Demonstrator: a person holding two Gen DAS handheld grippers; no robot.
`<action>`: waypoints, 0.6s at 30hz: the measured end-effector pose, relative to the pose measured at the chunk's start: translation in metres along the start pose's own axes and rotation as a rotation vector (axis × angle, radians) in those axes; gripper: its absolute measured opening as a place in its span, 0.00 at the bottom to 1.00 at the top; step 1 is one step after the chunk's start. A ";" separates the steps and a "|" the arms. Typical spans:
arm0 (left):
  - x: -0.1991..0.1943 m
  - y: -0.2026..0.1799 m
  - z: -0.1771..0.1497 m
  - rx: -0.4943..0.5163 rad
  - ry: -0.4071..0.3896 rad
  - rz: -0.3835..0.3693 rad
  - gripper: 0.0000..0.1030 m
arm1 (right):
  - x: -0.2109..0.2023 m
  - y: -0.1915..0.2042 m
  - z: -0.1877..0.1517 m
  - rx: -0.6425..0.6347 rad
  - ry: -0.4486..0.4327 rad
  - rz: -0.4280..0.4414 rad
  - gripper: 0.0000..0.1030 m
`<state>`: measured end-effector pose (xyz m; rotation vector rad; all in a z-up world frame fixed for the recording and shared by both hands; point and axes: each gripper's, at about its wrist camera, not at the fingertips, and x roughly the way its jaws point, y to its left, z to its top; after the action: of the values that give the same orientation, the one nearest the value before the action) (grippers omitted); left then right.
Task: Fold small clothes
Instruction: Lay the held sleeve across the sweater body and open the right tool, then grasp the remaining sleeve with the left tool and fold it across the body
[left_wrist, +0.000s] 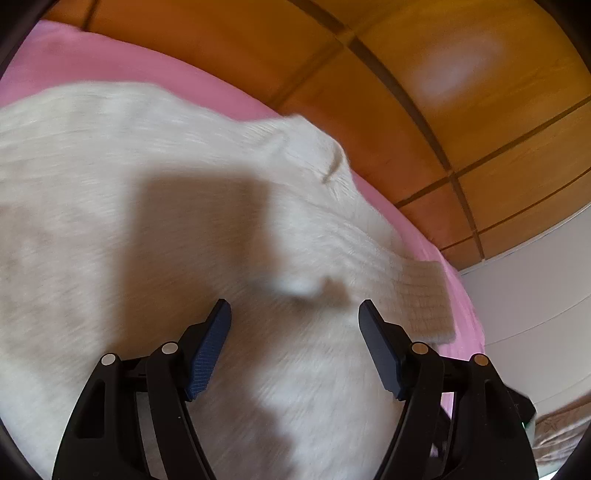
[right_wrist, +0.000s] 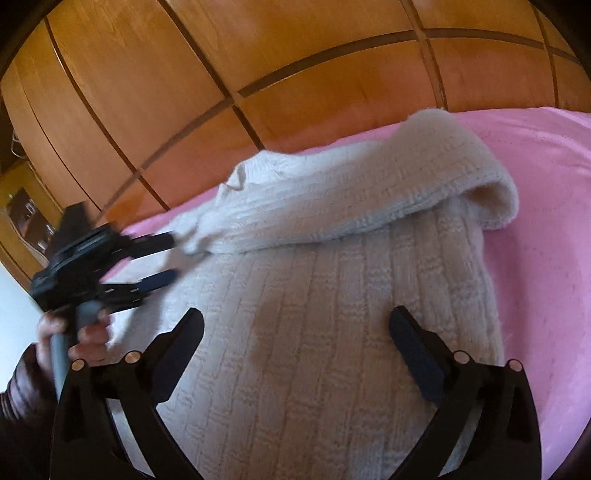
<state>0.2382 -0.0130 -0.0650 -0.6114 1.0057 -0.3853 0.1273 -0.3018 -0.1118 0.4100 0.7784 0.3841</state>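
A cream knitted sweater (right_wrist: 314, 314) lies on a pink sheet (right_wrist: 546, 229), with a sleeve (right_wrist: 351, 199) folded across its upper part. In the left wrist view the sweater (left_wrist: 147, 221) fills the frame, blurred, with a ribbed cuff (left_wrist: 424, 299) at the right. My left gripper (left_wrist: 293, 306) is open just above the sweater; it also shows in the right wrist view (right_wrist: 171, 254), open beside the sleeve's end, with one finger touching it. My right gripper (right_wrist: 295, 317) is open and empty over the sweater's body.
The pink sheet (left_wrist: 110, 62) covers the bed. Behind it stands a wooden panelled wardrobe (right_wrist: 258, 74). A white wall (left_wrist: 535, 295) is at the right of the left wrist view. The person's hand (right_wrist: 70, 332) holds the left gripper's handle.
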 end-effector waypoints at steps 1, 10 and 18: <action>0.008 -0.006 0.003 0.014 0.005 -0.005 0.52 | 0.000 -0.001 0.000 0.003 -0.002 0.004 0.98; -0.047 -0.030 0.030 0.125 -0.158 -0.039 0.05 | -0.022 -0.012 0.009 0.046 -0.002 0.029 0.98; -0.053 0.018 0.026 0.123 -0.154 0.094 0.05 | -0.041 -0.009 0.057 0.090 -0.129 -0.011 0.97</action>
<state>0.2354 0.0386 -0.0310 -0.4733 0.8535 -0.3096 0.1439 -0.3407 -0.0551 0.5097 0.6739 0.3105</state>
